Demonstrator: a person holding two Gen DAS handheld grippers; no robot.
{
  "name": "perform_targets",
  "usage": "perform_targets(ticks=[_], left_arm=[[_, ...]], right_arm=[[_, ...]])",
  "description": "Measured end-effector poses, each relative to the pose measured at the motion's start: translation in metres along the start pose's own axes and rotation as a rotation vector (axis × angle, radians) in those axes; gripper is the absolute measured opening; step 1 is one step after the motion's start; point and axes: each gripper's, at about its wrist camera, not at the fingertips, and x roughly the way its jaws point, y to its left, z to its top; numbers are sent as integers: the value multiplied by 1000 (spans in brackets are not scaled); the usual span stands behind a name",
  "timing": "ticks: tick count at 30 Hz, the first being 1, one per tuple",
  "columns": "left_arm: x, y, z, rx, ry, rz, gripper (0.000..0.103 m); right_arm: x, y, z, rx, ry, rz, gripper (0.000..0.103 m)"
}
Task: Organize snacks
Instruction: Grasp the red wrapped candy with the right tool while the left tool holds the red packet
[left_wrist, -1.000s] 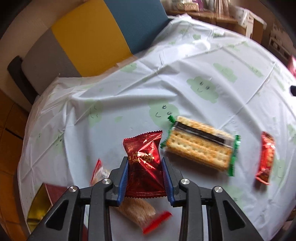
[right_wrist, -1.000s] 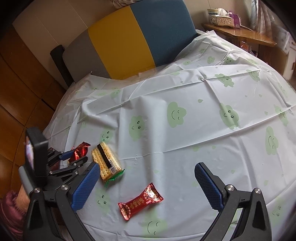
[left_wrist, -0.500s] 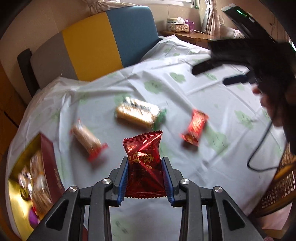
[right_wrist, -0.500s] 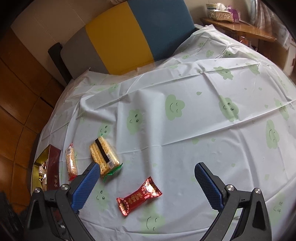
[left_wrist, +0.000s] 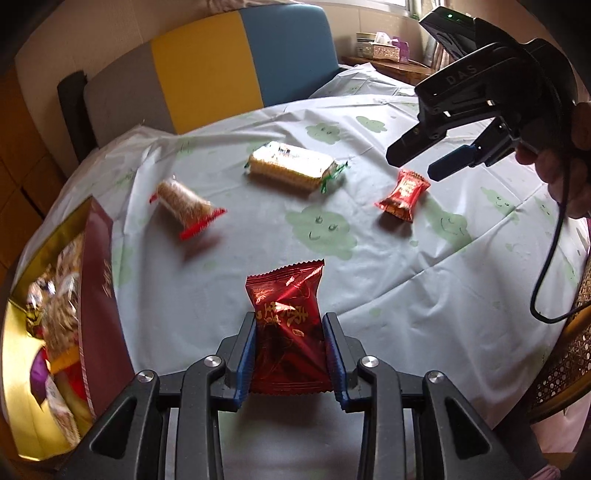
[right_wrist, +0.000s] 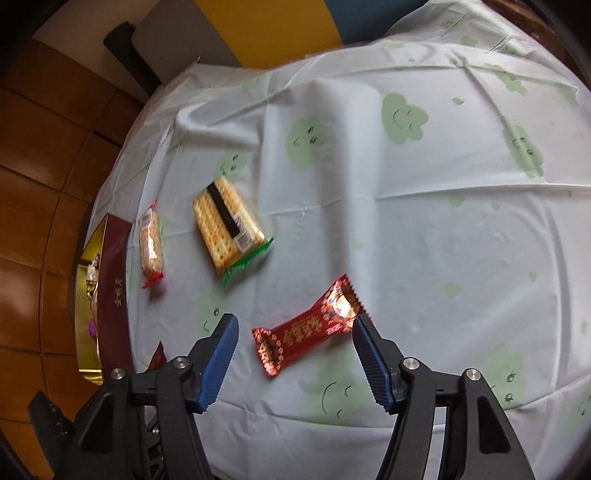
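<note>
My left gripper (left_wrist: 290, 325) is shut on a dark red snack packet (left_wrist: 286, 321) and holds it above the table. My right gripper (right_wrist: 295, 328) is open, its blue pads either side of a small red candy packet (right_wrist: 310, 326) that lies on the cloth; it also shows in the left wrist view (left_wrist: 432, 162) above that packet (left_wrist: 402, 195). A cracker pack (right_wrist: 227, 229) (left_wrist: 291, 166) and a slim biscuit pack (right_wrist: 149, 245) (left_wrist: 184, 205) lie farther out. A maroon and gold snack box (left_wrist: 98, 295) (right_wrist: 114, 295) stands open at the left table edge, with several snacks inside.
The table is covered by a pale cloth with green cloud faces (right_wrist: 406, 206). A grey, yellow and blue chair back (left_wrist: 207, 70) stands beyond the table. A wicker chair (left_wrist: 565, 354) is at the right. A black cable (left_wrist: 550, 258) hangs from the right gripper.
My left gripper has pulled back and up with the dark red packet. My right gripper has come down and forward, and now brackets the small red candy packet.
</note>
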Motion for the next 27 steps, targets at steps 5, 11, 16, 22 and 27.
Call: perform_targets(ticks=[5,11,16,22,27], left_arm=[[1,2,-3,-27,-23,-11,36],[4,6,-8,-61,-33,-34,36],[3,7,-10,-74,-46,-46,37],[3,11,-12,-102,-51,-63,40],[3,13,-14,-110,-53,-71,40]], right_arm=[[14,2,-2,9,61,32,66],[20,9,5,-46,-2,-48,66],[29,30,8,-178,-51,-159,49],[50,57,-1,-335,-49,-290,36],[52,58,-1,-350,-36,-299,37]])
